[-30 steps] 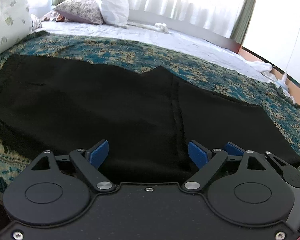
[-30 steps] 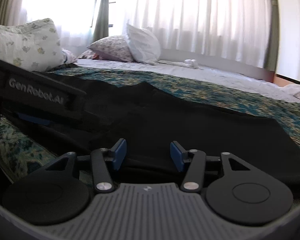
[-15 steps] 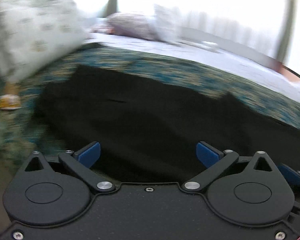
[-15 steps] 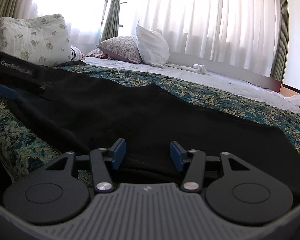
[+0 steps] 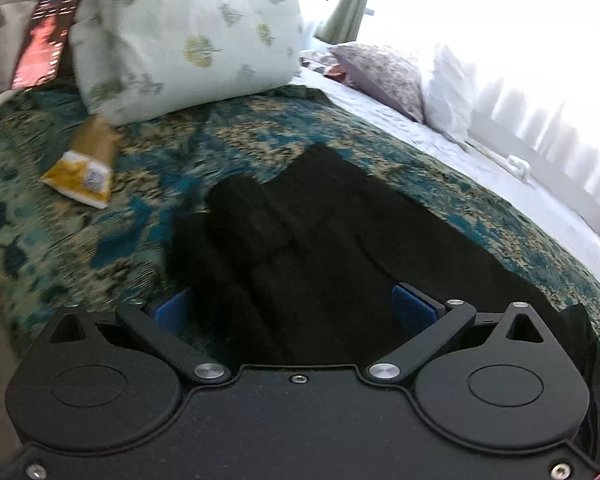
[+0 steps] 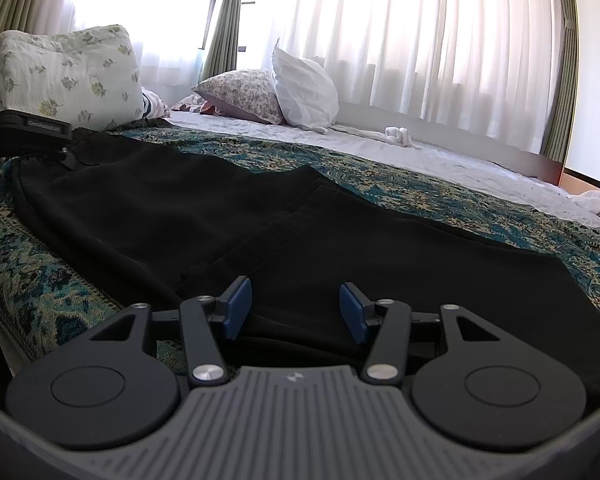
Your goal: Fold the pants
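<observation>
While the black pants [image 6: 300, 236] lie spread flat across the near part of the patterned bedspread [image 6: 440, 196], neither tool grips cloth. Left hand-held gripper [image 5: 292, 312]: jaws wide apart, over the pants' left end. Right hand-held gripper [image 6: 296, 312]: jaws apart, over the near edge, cloth between but not pinched. Judgement: pinch one layer edge at each end, lift evenly, keep seams aligned to avoid a skewed fold. Count: one pair of pants, two grippers, three pillows [image 6: 72, 76], one yellow packet [image 5: 82, 168] far left.
</observation>
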The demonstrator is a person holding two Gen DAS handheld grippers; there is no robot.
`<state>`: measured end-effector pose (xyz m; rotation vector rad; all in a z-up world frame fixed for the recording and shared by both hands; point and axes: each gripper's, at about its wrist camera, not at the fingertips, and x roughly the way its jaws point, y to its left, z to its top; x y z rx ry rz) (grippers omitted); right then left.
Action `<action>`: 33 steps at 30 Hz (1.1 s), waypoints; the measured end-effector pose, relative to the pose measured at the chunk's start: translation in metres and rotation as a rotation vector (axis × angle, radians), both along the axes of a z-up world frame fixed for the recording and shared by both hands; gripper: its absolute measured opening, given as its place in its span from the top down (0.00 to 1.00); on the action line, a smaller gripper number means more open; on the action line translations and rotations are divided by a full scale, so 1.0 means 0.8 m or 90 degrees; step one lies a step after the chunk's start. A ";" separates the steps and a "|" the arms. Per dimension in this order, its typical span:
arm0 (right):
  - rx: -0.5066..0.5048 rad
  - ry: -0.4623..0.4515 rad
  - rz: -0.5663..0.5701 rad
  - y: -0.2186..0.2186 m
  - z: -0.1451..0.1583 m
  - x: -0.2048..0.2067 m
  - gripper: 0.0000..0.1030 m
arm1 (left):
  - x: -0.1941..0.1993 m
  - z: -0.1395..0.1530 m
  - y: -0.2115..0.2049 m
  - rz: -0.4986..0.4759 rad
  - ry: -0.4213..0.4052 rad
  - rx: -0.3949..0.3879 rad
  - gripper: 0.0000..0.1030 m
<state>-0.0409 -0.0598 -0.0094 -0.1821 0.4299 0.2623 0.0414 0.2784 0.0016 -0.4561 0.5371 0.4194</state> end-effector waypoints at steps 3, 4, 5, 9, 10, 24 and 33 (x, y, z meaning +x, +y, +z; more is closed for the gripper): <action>0.005 0.009 0.002 -0.001 0.005 0.003 0.36 | 0.007 0.006 -0.005 0.012 0.006 0.009 0.73; 0.008 0.013 0.004 -0.003 0.007 0.004 0.36 | 0.010 0.010 -0.005 -0.003 -0.001 -0.006 0.78; 0.014 0.020 0.006 -0.005 0.010 0.004 0.34 | 0.011 0.018 -0.010 -0.008 -0.017 -0.004 0.78; 0.045 0.029 0.010 -0.027 0.027 -0.001 0.28 | 0.009 0.070 -0.081 -0.087 -0.076 0.112 0.79; 0.053 0.025 0.006 -0.035 0.032 -0.004 0.26 | 0.008 0.082 -0.101 -0.114 -0.093 0.126 0.79; 0.186 0.017 -0.241 -0.228 0.061 -0.044 0.13 | 0.021 0.069 -0.443 -0.576 -0.080 0.186 0.79; 0.332 0.047 -0.288 -0.287 0.046 -0.055 0.13 | -0.022 0.013 -0.494 -0.658 0.008 0.229 0.57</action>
